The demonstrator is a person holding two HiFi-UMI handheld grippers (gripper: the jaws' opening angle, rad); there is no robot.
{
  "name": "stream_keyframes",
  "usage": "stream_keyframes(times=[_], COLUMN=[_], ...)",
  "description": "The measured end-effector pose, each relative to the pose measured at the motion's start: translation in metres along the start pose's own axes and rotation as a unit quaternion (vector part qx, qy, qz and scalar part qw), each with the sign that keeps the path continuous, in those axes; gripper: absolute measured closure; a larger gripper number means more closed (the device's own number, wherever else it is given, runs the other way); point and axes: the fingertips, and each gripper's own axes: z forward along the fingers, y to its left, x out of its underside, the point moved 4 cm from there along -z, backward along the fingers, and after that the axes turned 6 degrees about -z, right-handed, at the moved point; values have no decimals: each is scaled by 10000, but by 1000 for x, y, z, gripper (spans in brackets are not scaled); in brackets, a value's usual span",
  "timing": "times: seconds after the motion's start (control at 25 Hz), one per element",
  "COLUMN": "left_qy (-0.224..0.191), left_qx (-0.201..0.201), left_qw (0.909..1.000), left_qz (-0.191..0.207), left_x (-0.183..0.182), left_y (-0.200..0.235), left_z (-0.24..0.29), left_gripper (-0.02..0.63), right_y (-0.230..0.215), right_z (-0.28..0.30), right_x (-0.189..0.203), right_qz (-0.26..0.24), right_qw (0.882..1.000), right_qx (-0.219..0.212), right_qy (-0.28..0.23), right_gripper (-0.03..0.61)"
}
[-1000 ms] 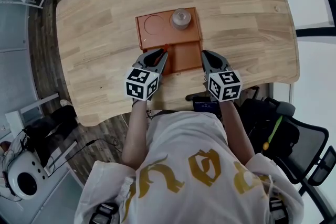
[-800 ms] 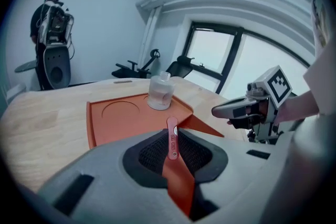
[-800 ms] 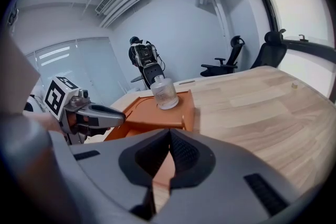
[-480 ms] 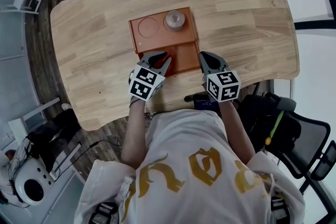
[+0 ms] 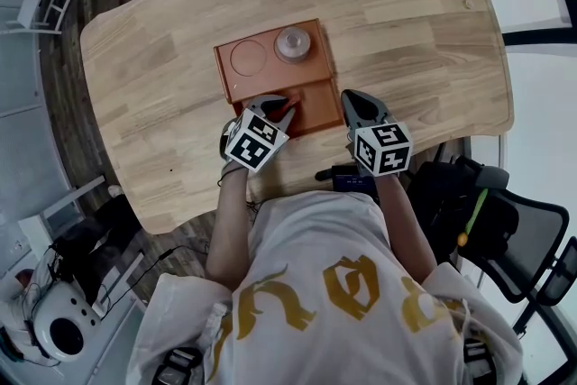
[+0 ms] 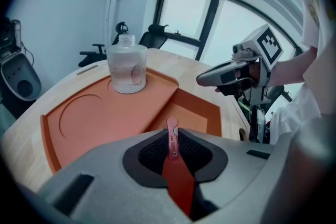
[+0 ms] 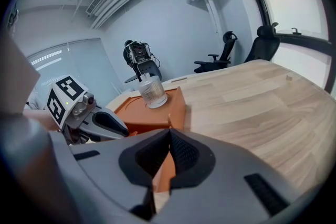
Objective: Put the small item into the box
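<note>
- My left gripper (image 6: 172, 136) is clamped on the item (image 6: 174, 165), a flat red strip. I pinch its wide end, and its narrow end sticks out past my tips.
- The item's long axis runs along my jaws, pointing forward and a little to my right, towards the box (image 5: 270, 77).
- The box's sunken bay (image 6: 189, 113) lies just ahead of the item's tip and below it. From the head view my left gripper (image 5: 279, 106) seems to hang over the bay's near left corner, with the item (image 5: 282, 108) above the rim or just inside it. I cannot tell whether it touches the floor.
- The raised half of the box, with a ring recess and the jar (image 5: 292, 41) on it, lies beyond the bay, so I judge the drop needs only a short reach forward and down.
- The left gripper is the one that matters here, since it already has the item.
- My right gripper (image 5: 350, 99) sits at the bay's right wall. Its jaws (image 7: 168, 136) are nearly together, with a sliver of orange between them, so I take it to be pinching that wall to steady the box.
- Both forearms reach straight out from my body over the near edge of the table (image 5: 406, 32), the grippers level with each other and the bay between them.
</note>
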Motion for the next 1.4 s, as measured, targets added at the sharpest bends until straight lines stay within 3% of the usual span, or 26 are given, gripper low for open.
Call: stream_keyframes(times=[0.4, 0.8, 1.4], left_qy=[669, 1079, 1289], left_qx=[202, 329, 280], left_qw=[9967, 9930, 9910], left_qz=[404, 337, 222], left_x=[4, 11, 16], left_y=[-2, -3, -5], left_z=[23, 36, 43], left_gripper=[557, 557, 557], right_y=[-13, -16, -26], right_z=[11, 17, 14], right_x=[1, 6, 1], right_qz=[151, 208, 319], right_qw=[9998, 9996, 9994], right_qx=[111, 79, 115], right_qy=[74, 146, 4], right_gripper=[568, 566, 566])
